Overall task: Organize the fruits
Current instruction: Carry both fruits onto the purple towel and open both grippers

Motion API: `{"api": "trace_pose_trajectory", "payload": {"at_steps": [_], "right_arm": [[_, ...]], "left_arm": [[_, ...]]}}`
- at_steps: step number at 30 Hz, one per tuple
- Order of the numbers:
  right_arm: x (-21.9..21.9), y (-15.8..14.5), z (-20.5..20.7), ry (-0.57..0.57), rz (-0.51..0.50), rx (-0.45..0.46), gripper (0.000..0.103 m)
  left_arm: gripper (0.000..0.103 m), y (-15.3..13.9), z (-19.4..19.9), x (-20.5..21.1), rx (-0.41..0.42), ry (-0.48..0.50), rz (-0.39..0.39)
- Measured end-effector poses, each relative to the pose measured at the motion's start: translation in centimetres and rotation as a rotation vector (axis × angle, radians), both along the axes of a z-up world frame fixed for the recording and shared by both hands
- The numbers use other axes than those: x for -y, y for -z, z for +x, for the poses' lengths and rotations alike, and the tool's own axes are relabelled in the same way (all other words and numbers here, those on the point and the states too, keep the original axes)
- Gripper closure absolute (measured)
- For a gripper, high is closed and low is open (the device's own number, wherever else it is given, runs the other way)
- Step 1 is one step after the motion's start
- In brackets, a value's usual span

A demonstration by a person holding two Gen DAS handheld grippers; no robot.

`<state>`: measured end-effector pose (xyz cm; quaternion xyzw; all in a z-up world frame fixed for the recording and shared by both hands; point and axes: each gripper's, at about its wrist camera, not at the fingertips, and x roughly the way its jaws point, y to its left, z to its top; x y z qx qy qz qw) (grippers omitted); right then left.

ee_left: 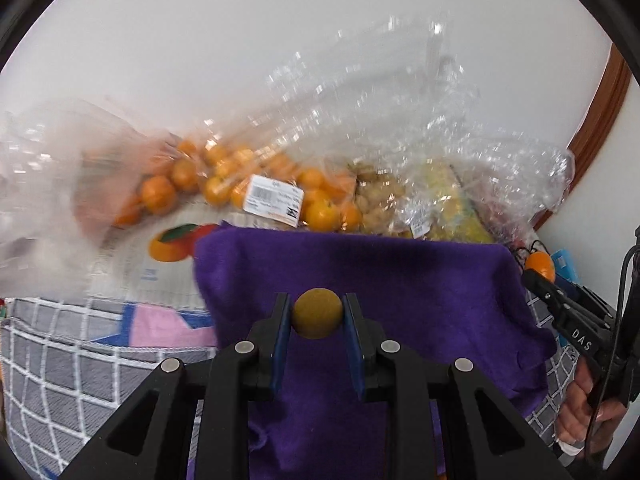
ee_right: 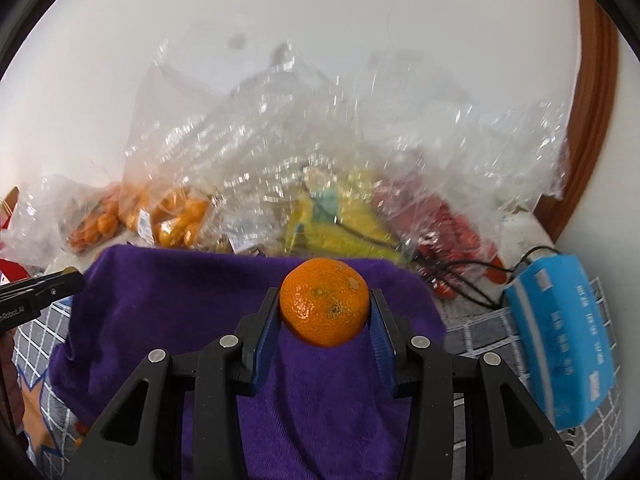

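Purple cloth (ee_right: 160, 312) lies bare, prob. the sorting spot. Left gripper (ee_left: 317, 314) pinches a small brown fruit (ee_left: 317, 314) over it; right gripper (ee_right: 324, 308) clamps an orange (ee_right: 324, 306) likewise. Bags (ee_left: 248, 176) of fruit sit behind, w/ tissue pack (ee_right: 560, 336) beside.

One small round brownish-yellow fruit (ee_left: 317, 313) sits between the left fingers, one round orange mandarin (ee_right: 324, 302) between the right fingers. Beyond the fingertips: one purple fleece cloth (ee_right: 200, 300), several clear plastic bags of fruit (ee_right: 304, 152), uncountable through blur, and one blue tissue pack (ee_right: 568, 336).
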<state>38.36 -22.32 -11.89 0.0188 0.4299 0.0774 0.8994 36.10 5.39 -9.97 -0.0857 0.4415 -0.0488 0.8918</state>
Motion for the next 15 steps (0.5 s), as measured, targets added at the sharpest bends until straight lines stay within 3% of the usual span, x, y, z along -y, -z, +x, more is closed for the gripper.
{"api": "trace_pose_trajectory", "payload": {"at_steps": [9,13,15], "right_arm": [[-0.7,4.8,1.9,-0.025,0.006,-0.117,0.06],[-0.6,4.8,1.9,-0.026,0.019,-0.117,0.06],[-0.6,4.9,2.0,-0.031,0.013,-0.131,0.06]], "left_arm": [[0.079,3.1,2.8,1.2,-0.073,0.002,0.066],[0.079,4.3,3.5,1.7,-0.101,-0.024,0.169],[0.079,4.7,3.6,2.0,-0.107,-0.014,0.179]]}}
